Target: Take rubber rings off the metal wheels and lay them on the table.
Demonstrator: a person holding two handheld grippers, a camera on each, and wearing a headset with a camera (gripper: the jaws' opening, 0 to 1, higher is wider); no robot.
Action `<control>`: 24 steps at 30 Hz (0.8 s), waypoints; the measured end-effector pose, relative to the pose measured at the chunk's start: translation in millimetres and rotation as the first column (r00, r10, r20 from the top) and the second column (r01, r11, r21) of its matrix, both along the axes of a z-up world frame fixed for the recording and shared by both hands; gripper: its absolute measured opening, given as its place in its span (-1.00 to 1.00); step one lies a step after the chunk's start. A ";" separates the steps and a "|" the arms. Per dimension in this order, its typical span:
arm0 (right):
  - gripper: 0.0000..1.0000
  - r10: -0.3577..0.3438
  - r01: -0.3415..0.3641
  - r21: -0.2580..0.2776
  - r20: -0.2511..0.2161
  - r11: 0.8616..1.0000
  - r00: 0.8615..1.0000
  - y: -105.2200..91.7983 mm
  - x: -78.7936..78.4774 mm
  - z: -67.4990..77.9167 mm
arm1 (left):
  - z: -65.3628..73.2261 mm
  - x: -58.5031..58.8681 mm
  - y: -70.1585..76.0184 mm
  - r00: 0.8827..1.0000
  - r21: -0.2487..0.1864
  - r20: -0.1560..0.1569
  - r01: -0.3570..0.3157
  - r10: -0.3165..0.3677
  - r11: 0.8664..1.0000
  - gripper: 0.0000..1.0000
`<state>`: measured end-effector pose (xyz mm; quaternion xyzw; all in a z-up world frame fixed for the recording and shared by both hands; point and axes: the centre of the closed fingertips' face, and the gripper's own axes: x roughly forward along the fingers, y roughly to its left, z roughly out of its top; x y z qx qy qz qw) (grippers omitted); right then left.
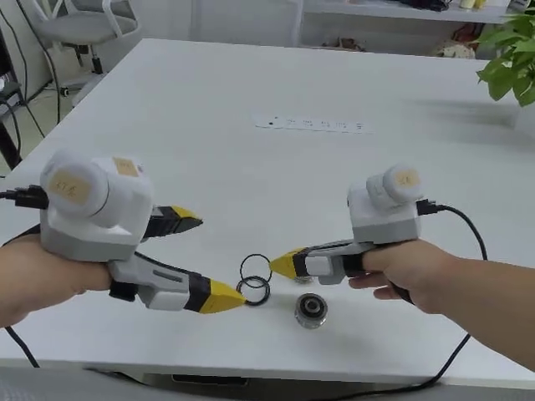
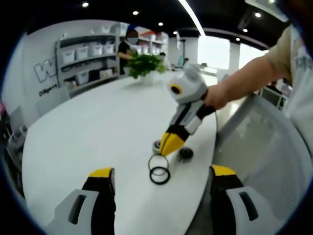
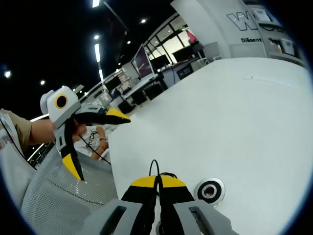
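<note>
My right gripper [image 1: 282, 265] [image 3: 156, 182] is shut, pinching the edge of a thin black rubber ring [image 1: 255, 267] [image 2: 158, 161] [image 3: 152, 166] low over the white table [image 1: 251, 150]. A thicker black ring [image 1: 253, 290] [image 2: 160, 175] lies flat just in front of it. One metal wheel [image 1: 311, 308] [image 2: 185, 153] [image 3: 209, 190] stands near the front edge. Another wheel [image 2: 156, 145] sits by the right gripper's tip. My left gripper [image 1: 209, 257] [image 2: 161, 172] is open, its yellow tips wide apart, left of the rings and holding nothing.
The table's front edge [image 1: 251, 372] runs close below the wheel. A white strip [image 1: 309, 124] lies mid-table, a green plant [image 1: 510, 58] stands far right, an office chair [image 1: 79, 25] far left. The right gripper's cable [image 1: 468, 234] trails off the edge.
</note>
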<state>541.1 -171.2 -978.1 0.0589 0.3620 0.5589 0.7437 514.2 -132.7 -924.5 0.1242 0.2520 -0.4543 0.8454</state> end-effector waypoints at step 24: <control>-1.00 -0.001 -0.002 -0.063 -0.052 0.998 0.999 -0.3 4.0 -29.0 | -5.8 -5.6 11.2 0.999 -0.002 -0.023 -0.022 0.022 1.000 0.65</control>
